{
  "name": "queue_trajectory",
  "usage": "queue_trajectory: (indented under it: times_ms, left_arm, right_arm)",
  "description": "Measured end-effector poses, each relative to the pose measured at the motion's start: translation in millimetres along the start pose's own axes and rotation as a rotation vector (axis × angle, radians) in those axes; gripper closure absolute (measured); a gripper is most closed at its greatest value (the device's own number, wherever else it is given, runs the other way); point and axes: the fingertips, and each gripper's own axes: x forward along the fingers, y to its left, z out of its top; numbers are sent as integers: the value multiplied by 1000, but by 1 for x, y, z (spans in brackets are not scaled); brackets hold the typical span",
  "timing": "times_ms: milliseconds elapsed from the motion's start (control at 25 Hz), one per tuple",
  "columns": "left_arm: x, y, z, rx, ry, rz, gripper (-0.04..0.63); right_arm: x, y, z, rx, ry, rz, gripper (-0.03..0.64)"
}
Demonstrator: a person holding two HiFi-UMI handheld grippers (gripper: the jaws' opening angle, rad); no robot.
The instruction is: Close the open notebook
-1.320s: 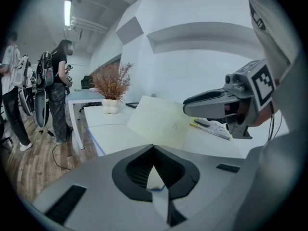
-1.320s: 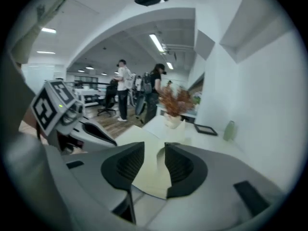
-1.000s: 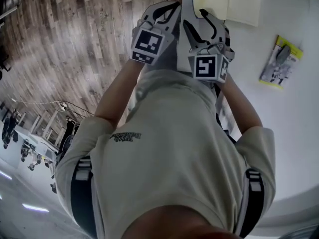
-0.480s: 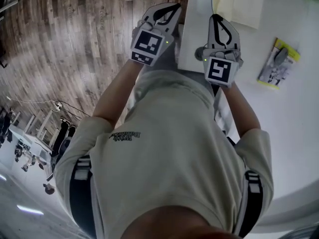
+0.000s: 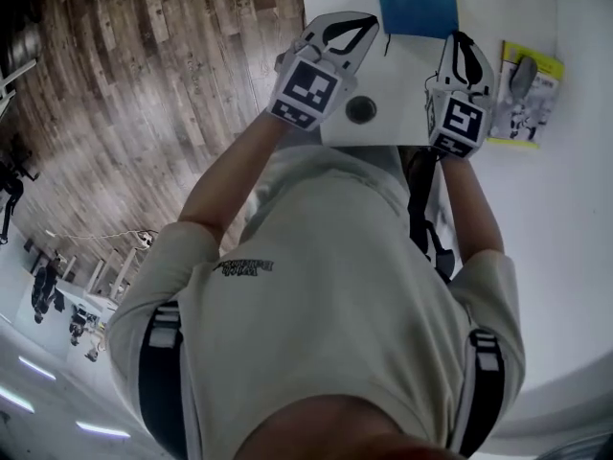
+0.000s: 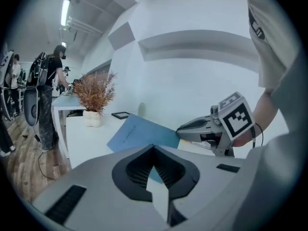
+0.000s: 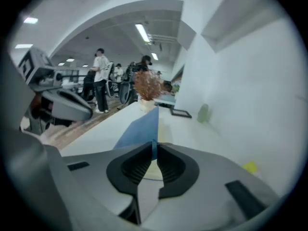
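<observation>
The notebook (image 5: 414, 3) lies on the white table (image 5: 575, 209), and its blue cover (image 6: 139, 134) is raised off the cream pages (image 6: 192, 146). In the right gripper view the cover (image 7: 142, 126) stands edge-on ahead. My right gripper (image 7: 155, 150) is shut on the cover's near edge. Its jaws have just been opening a little, and the edge is still between the pads. In the head view the right gripper (image 5: 458, 38) sits at the notebook's near right corner. My left gripper (image 5: 362, 25) hovers over the table's left edge beside the notebook, shut and empty (image 6: 154, 148).
A yellow-green packet (image 5: 522, 94) lies on the table right of the notebook. A round dark grommet (image 5: 361, 110) sits in the tabletop near me. A dried plant in a white pot (image 6: 95, 97) and a black frame (image 6: 120, 114) stand farther along. Wood floor (image 5: 144, 84) lies left; people stand beyond.
Both grippers moved forward over the table. The right jaws went from wide open to closed on the cover. The notebook showed cream pages before; now its blue cover is up.
</observation>
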Motion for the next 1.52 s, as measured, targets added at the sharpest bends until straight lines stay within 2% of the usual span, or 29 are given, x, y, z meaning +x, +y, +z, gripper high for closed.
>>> queue_trajectory:
  times_ms: [80, 240, 360, 480, 520, 600, 760, 840, 1200, 1520]
  left_arm:
    - [18, -5, -3, -2, 19, -19, 583]
    - [39, -11, -12, -22, 60, -39, 583]
    - [48, -11, -18, -22, 82, -32, 583]
    - [48, -8, -20, -31, 93, -12, 583]
    - [47, -7, -19, -33, 94, -6, 583]
    - [41, -6, -12, -36, 87, 6, 583]
    - [22, -10, 13, -23, 45, 25, 583]
    - [11, -12, 27, -12, 22, 33, 583]
    - [-47, -30, 86, 28, -80, 62, 583]
    - [-104, -38, 140, 65, -200, 108, 583]
  right_arm:
    - [14, -16, -23, 121, 75, 9, 565]
    - [35, -22, -63, 177, 208, 48, 480]
    - [39, -26, -76, 200, 234, 56, 439]
    - [32, -31, -67, 224, 193, 54, 450]
    - [28, -31, -61, 230, 174, 55, 498]
    - [20, -32, -46, 233, 133, 65, 542]
    - [0, -31, -9, 224, 56, 78, 558]
    - [-11, -29, 11, 218, 16, 81, 601]
    - [-66, -10, 95, 173, -144, 120, 612]
    - [-110, 19, 155, 168, -252, 207, 612]
